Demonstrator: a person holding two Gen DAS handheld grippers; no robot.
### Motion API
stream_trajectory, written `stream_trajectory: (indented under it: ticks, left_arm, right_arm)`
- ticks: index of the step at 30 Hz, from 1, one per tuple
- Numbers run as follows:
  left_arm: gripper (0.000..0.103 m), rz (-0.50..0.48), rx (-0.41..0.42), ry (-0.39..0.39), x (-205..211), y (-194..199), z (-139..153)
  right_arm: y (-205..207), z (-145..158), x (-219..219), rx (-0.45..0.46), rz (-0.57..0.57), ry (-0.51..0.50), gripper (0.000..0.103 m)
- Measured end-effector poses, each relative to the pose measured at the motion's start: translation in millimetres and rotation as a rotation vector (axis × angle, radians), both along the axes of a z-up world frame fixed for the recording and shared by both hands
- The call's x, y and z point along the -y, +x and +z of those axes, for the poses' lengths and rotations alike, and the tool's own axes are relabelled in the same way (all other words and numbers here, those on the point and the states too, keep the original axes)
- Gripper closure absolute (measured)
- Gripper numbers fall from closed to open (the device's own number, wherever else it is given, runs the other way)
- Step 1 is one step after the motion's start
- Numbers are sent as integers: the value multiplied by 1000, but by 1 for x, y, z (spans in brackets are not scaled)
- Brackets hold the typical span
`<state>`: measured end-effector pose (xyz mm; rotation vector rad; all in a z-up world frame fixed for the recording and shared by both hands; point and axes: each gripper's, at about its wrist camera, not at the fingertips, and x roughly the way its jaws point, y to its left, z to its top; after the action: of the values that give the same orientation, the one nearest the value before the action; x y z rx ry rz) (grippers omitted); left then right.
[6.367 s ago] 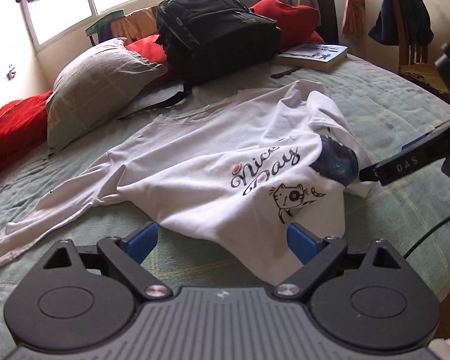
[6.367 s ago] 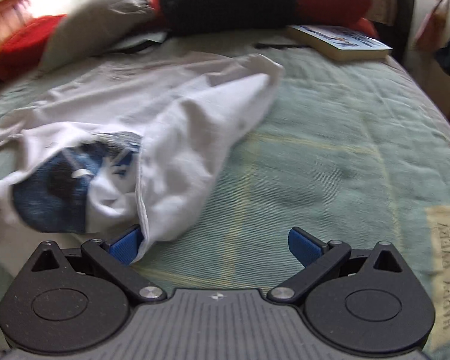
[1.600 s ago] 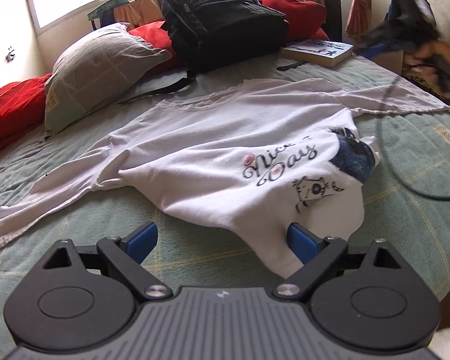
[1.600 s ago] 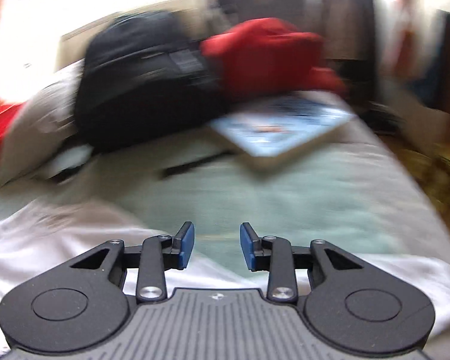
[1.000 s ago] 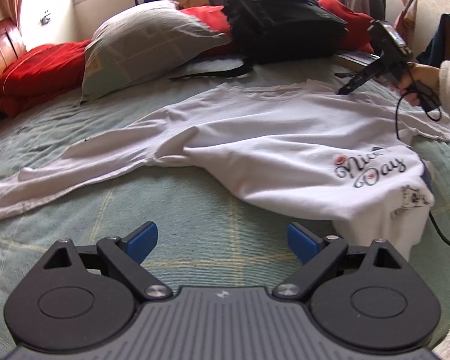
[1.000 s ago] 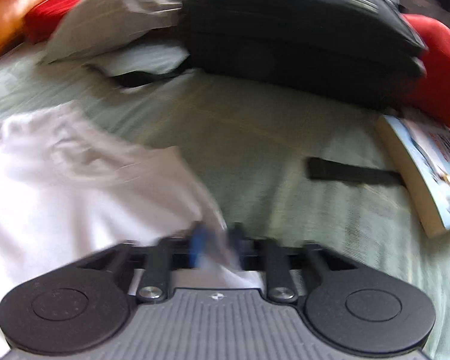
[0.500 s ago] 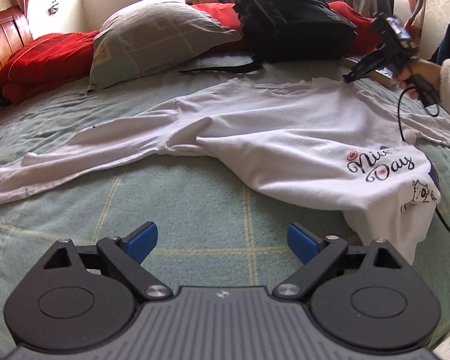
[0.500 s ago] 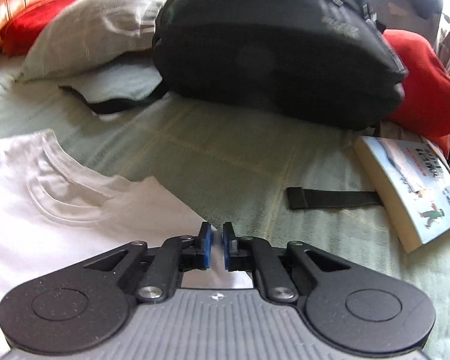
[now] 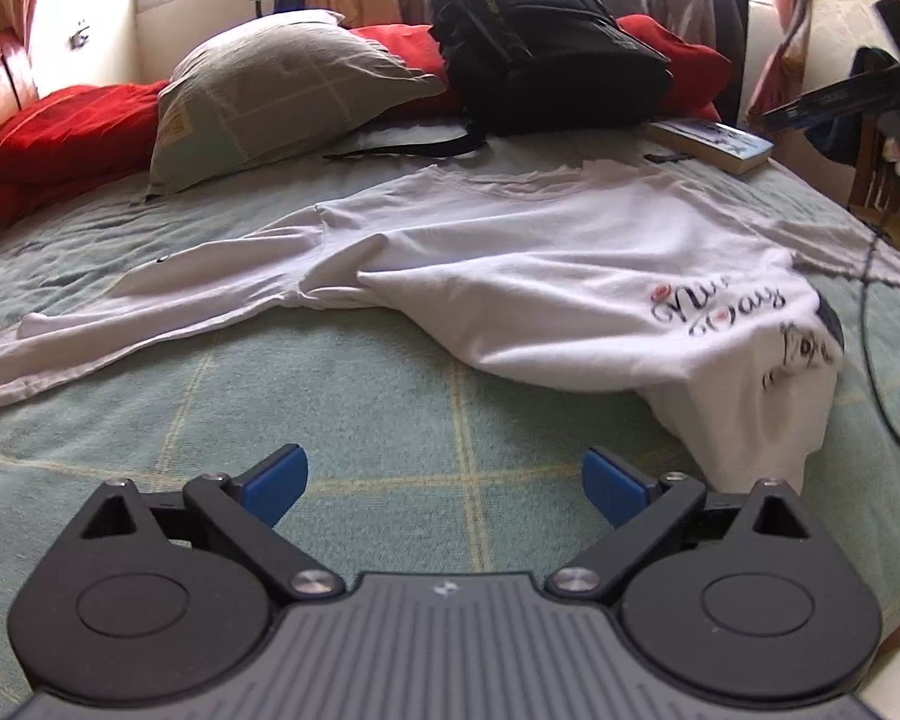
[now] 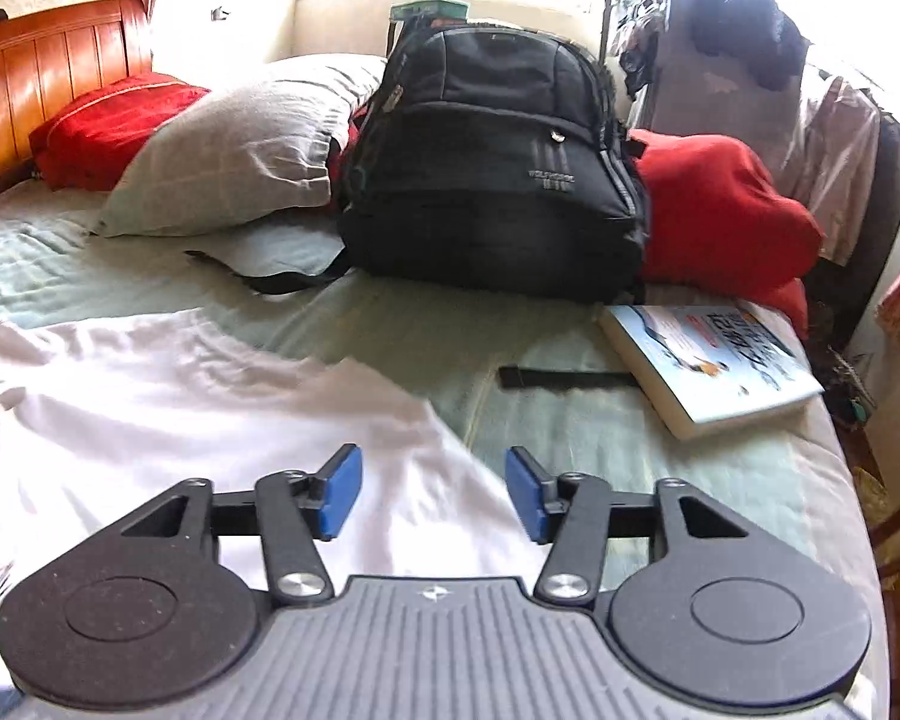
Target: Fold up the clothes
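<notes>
White cotton is what I have to work with: the long-sleeved shirt (image 9: 540,276) lies spread on the green bed (image 9: 390,420), unfolded, its long axis running sleeve to sleeve across my view. Ahead of my left gripper (image 9: 444,480) it sits beyond and to the right of the fingers, the printed hem corner closest to the right-hand pad. Those fingers stand wide apart and hold nothing. My right gripper (image 10: 432,489) hovers directly over the shoulder edge, cloth showing between its fingers, which are parted and empty (so the right is plainly the nearer one). Past the shirt, against the window wall, sit a black backpack (image 10: 486,180), a grey pillow (image 9: 282,96), red bedding (image 9: 60,132) and a book (image 10: 708,360).
</notes>
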<state>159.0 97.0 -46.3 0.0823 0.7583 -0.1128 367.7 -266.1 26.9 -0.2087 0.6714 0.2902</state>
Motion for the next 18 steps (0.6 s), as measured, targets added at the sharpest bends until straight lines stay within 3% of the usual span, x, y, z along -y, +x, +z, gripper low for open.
stream_trajectory:
  ticks: [6,18]
  left_arm:
    - [5,-47,-4,38,-8,-19,-2]
    - [5,-56,26,87,-42,-80,9]
  right_arm:
    - [-79,8,-20,-21,19,55,21]
    - [-202,-13,-177,-122,341,74,5]
